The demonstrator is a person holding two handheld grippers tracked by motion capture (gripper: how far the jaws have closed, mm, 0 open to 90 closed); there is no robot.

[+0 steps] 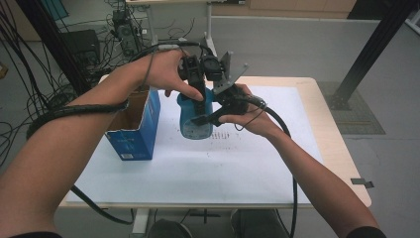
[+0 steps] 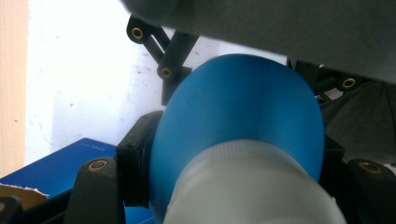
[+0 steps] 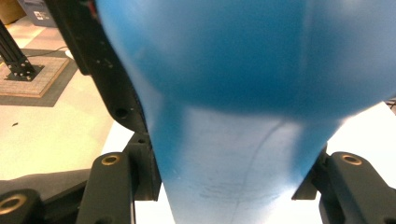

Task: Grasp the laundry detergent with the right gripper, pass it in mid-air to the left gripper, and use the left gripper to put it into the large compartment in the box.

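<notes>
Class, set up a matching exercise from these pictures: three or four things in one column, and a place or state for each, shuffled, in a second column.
1. blue bottle
2. blue box
3. white sheet
4. left claw

A. open at the top, standing on the sheet
B. gripped by both claws above the table
C. spread over the tabletop
D. shut on the bottle from above

Pairs: 1-B, 2-A, 3-C, 4-D

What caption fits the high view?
Both grippers, left and right, clamp a blue bottle above the white sheet.
</notes>
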